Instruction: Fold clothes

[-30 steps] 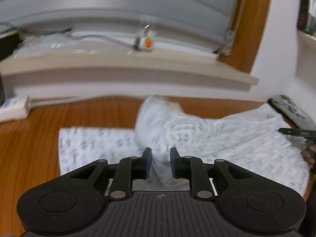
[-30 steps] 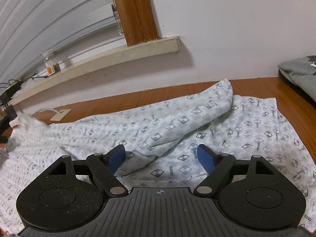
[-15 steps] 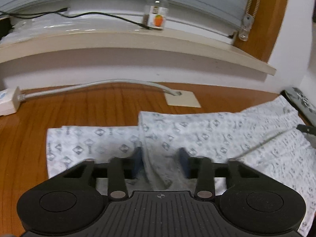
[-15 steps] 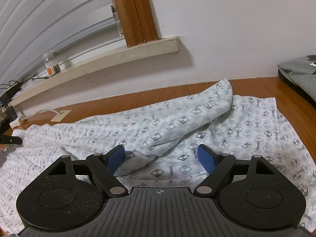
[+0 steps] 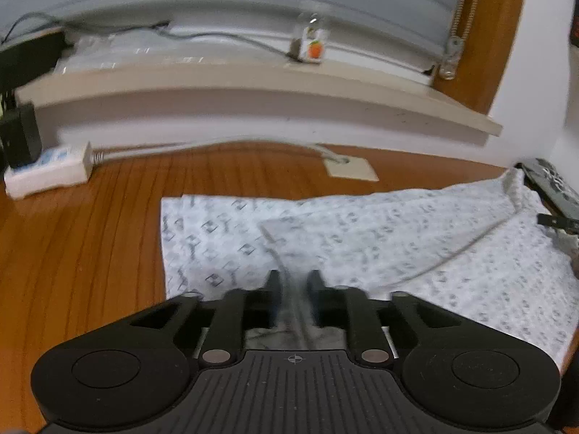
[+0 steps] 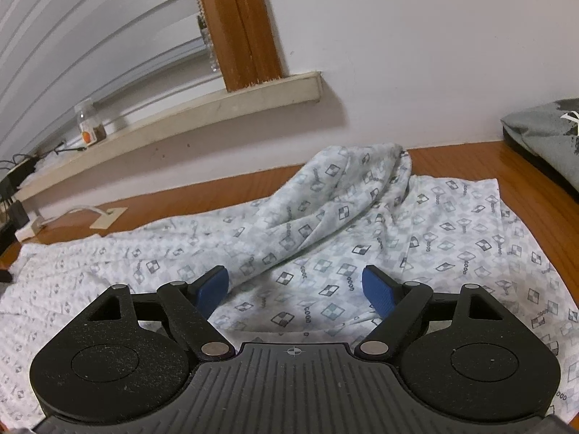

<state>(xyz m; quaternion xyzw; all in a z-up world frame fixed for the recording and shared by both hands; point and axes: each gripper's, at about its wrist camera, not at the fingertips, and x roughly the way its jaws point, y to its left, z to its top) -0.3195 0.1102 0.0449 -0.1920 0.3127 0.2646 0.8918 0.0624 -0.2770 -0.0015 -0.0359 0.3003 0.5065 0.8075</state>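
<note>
Opening your left hand-held gripper [image 5: 293, 280] around a fold of the patterned garment [image 5: 380, 238], you keep the right hand-held gripper [image 6: 295, 285] wide open above it.

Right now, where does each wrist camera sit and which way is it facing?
Left wrist: on the left gripper, angled down at the garment's folded end on the table, facing the windowsill; its jaws are opening, a ridge of cloth between them.
Right wrist: on the right gripper, low over the garment's other end, facing wall and grey clothes; jaws wide open.
Shared: garment, windowsill, small bottle.
</note>
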